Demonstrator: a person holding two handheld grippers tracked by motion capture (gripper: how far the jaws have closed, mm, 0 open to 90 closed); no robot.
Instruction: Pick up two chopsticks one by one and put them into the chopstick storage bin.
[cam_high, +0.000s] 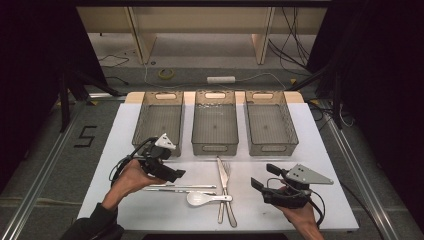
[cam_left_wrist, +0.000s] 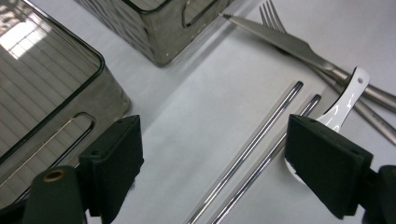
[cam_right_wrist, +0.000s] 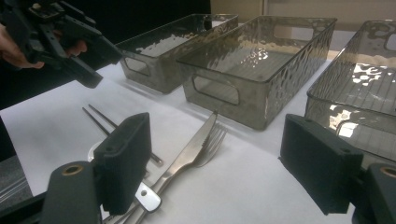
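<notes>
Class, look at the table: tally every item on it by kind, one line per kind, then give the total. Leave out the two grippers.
Clear bins: 3, the left bin, the middle bin and the right bin
Chopsticks: 2
White spoon: 1
Knife: 1
Fork: 1
Total: 8

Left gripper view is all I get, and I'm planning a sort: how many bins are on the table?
Observer: Three, in a row at the far side: left bin, middle bin and right bin. All look empty.
Operator: Where is the other gripper?
Observer: The right gripper is to the right of the knife and fork, jaws open, holding nothing.
</notes>
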